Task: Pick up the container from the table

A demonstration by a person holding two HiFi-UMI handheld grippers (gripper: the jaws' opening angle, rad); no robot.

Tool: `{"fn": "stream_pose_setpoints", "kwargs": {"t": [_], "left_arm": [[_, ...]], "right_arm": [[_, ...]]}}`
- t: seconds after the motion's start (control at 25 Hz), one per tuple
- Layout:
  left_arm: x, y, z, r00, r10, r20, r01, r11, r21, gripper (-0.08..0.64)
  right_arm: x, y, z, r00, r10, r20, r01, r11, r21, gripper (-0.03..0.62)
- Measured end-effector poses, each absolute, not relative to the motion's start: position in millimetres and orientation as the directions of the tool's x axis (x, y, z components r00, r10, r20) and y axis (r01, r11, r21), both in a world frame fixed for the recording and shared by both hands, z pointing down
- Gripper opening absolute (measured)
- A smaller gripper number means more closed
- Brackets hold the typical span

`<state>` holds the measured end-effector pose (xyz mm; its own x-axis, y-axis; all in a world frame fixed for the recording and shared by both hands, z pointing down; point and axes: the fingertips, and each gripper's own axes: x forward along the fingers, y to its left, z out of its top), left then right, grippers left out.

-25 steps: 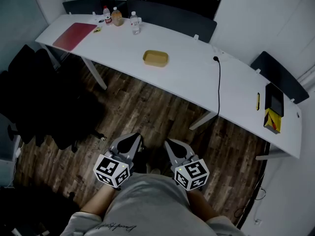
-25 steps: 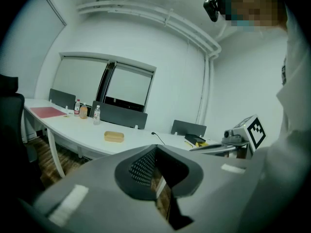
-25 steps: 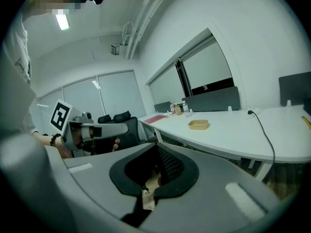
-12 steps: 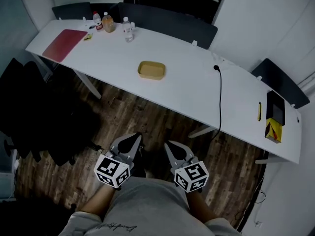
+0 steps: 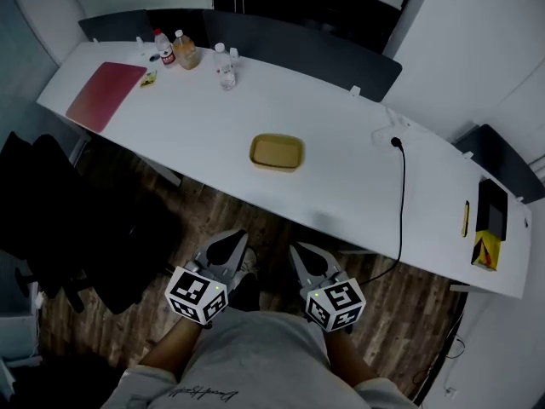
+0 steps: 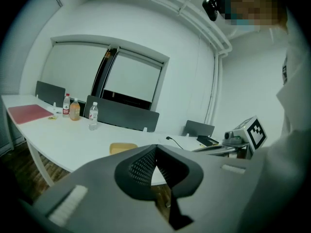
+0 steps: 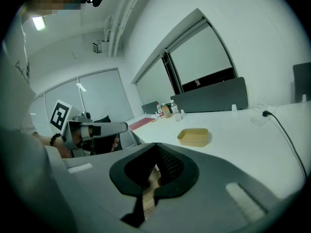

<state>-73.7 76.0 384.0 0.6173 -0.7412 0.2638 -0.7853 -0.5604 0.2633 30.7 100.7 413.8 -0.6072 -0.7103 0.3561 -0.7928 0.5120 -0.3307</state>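
Yellow container (image 5: 277, 152) sits on the white table (image 5: 196, 118), and we hold both grippers well short of it, over the wooden floor (image 5: 174, 224). Left gripper (image 5: 226, 247): jaws pressed together, nothing between them. Right gripper (image 5: 306, 258): same, tips meeting, empty. Beyond the container to the left stand bottles (image 5: 224, 66); right of it runs a black cable (image 5: 401, 194)
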Motion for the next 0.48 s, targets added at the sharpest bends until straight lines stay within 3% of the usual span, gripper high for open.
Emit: {"fn": "stream_pose_setpoints", "kwargs": {"t": [0.48], "left_arm": [[-108, -52, 371, 0.668, -0.701, 0.251, -0.744, -0.618, 0.254, 0.002]], "right_arm": [[-6, -23, 392, -0.549, -0.757, 0.354, -0.834, 0.470, -0.289, 0.014]]}}
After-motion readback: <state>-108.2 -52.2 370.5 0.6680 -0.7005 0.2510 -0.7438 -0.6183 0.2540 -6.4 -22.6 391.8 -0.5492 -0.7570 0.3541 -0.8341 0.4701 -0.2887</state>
